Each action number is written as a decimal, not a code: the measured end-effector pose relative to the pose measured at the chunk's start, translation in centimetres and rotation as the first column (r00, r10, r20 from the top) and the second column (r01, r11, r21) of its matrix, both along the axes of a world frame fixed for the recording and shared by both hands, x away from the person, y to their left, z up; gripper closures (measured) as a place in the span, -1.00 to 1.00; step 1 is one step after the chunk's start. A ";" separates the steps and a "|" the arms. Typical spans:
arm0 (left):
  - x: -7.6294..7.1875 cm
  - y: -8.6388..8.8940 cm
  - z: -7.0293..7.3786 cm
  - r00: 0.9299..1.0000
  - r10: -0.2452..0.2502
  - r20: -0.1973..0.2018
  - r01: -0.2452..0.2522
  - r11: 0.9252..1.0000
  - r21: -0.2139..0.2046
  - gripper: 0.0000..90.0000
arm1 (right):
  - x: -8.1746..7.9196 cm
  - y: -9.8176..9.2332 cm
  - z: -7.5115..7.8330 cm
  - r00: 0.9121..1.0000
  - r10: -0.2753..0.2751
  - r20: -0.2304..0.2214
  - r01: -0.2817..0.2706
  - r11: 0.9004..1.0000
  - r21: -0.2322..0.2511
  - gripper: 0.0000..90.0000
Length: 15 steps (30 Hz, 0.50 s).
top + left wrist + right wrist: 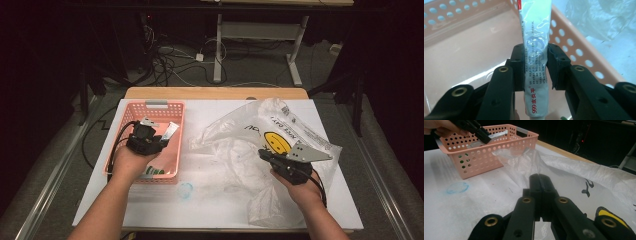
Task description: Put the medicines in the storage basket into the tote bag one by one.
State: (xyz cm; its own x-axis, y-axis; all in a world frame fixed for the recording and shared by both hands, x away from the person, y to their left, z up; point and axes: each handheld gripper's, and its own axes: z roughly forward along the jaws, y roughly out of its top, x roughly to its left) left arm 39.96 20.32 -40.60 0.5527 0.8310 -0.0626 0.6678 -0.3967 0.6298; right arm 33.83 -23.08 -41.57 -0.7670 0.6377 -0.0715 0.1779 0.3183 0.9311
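Left tool [535, 62]: clamped on silver-white printed ointment tube [535, 47], over pink perforated plastic basket [574, 47] | Right tool [540, 185]: closed, pinching clear plastic bag [574, 170] | Advice: lower tube before releasing.

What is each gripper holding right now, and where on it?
The left gripper clamps a white ointment tube across its lower body, over the pink basket. The right gripper has its jaws shut on the clear plastic bag.

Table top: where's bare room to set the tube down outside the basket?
Free: the white table strip along the near edge, below the pink perforated plastic basket, and the gap between it and the crumpled clear plastic bag. Crowded: the right half, under the bag.
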 end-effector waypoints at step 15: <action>-2.4 -1.7 1.6 0.994 -0.040 0.101 0.048 0.995 -0.083 0.50 | 0.1 -0.2 0.5 1.000 -0.004 0.009 0.004 1.000 0.029 1.00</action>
